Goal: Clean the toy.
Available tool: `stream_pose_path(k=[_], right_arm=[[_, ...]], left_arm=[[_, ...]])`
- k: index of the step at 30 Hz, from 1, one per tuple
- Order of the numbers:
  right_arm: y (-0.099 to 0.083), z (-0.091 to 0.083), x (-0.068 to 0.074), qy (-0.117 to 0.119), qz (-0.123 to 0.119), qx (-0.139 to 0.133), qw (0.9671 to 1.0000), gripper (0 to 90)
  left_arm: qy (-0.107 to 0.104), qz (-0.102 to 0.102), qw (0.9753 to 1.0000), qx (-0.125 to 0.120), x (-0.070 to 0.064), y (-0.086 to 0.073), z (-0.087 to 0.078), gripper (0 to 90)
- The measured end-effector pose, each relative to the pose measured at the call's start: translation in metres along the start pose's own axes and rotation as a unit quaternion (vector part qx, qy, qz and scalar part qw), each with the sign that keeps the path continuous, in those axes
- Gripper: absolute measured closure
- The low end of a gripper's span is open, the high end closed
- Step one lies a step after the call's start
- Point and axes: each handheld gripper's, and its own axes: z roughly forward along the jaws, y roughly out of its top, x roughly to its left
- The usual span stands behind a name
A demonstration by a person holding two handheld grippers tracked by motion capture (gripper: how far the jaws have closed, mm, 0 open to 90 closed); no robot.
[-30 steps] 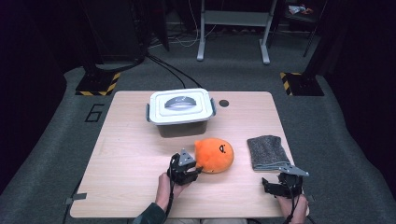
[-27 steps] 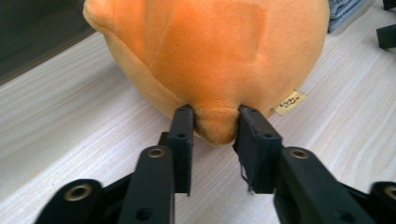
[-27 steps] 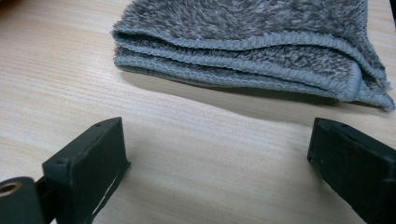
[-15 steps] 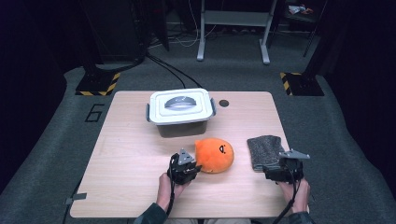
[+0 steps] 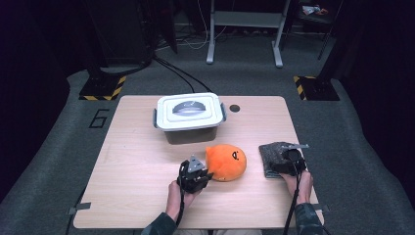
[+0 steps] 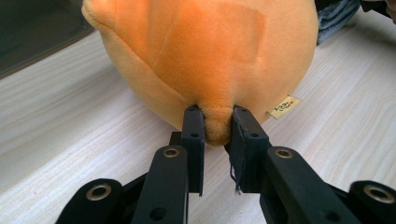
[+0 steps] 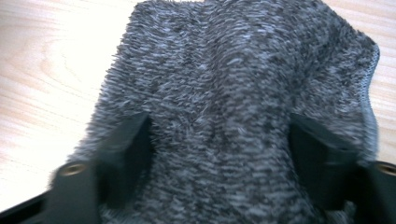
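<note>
Presently on the desk (image 5: 127, 161), itemised:

- Left tool (image 5: 201, 175): held near the front edge of the desk, just left of the orange plush toy (image 5: 226, 162). In the left gripper view its black jaws are nearly together, pinching a small fold of the toy's orange fabric (image 6: 212, 123) (a tan label sits on the plush just right of the pinch).
- Orange plush toy: round, soft, with a dark mark on its upper face; it rests on the desk in front of the lidded container, between the two tools.
- Right tool (image 5: 286, 159): lies over the near part of the grey cloth (image 5: 274, 152), at the right side of the desk. In the right gripper view its jaws stand wide apart, with the fuzzy cloth (image 7: 233, 102) spread between them; whether they press on it cannot be told (the view is somewhat blurred).
- Grey cloth: folded, mottled dark and light, lying flat just right of the plush toy and apart from it.
- Container (image 5: 190, 117): grey box with a white lid shut on it, at the desk's far middle.
- Small dark disc (image 5: 235, 108): set in the desk just right of the container.
</note>
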Motion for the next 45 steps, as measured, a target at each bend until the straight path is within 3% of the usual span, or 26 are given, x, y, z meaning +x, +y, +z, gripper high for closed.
stream_pose_path(k=[4, 11, 12, 13, 16, 20, 24, 29, 37, 45], right_arm=[[-0.003, -0.003, -0.001, 0.004, 0.008, -0.008, 0.9999, 49.9], [-0.008, -0.006, -0.003, 0.016, 0.021, -0.025, 0.9993, 70.6], [-0.009, -0.007, -0.004, 0.023, 0.034, -0.025, 0.9988, 72.5], [-0.010, -0.007, -0.007, 0.027, 0.027, -0.032, 0.9988, 73.4], [-0.013, -0.011, -0.011, 0.043, 0.041, -0.037, 0.9976, 75.9], [-0.016, -0.023, -0.017, 0.056, 0.057, -0.046, 0.9957, 77.0], [-0.016, -0.037, -0.020, 0.071, 0.061, -0.060, 0.9938, 77.0], [-0.010, -0.053, -0.012, 0.088, 0.055, -0.079, 0.9914, 77.0], [0.009, -0.076, 0.005, 0.119, 0.033, -0.112, 0.9860, 77.1], [0.029, -0.095, 0.027, 0.154, 0.006, -0.130, 0.9795, 77.1]], left_arm=[[0.004, 0.008, 0.9999, 0.005, 0.000, 0.000, 0.000, 77.3], [-0.003, 0.021, 0.9998, 0.006, 0.001, -0.001, -0.001, 77.5], [-0.003, 0.022, 0.9997, 0.003, 0.000, -0.002, -0.001, 77.6], [-0.003, 0.026, 0.9997, 0.004, 0.000, -0.002, -0.001, 77.5], [-0.006, 0.029, 0.9996, 0.000, -0.001, -0.001, -0.001, 77.9], [-0.002, 0.054, 0.9985, -0.001, -0.003, 0.001, -0.001, 78.9], [-0.004, 0.056, 0.9984, -0.008, -0.004, 0.002, -0.001, 79.4], [-0.007, 0.068, 0.9976, -0.006, -0.004, 0.004, -0.002, 79.9], [-0.012, 0.071, 0.9974, -0.009, -0.005, 0.011, -0.001, 80.5], [-0.013, 0.103, 0.9946, -0.001, -0.006, 0.021, 0.000, 81.3]])
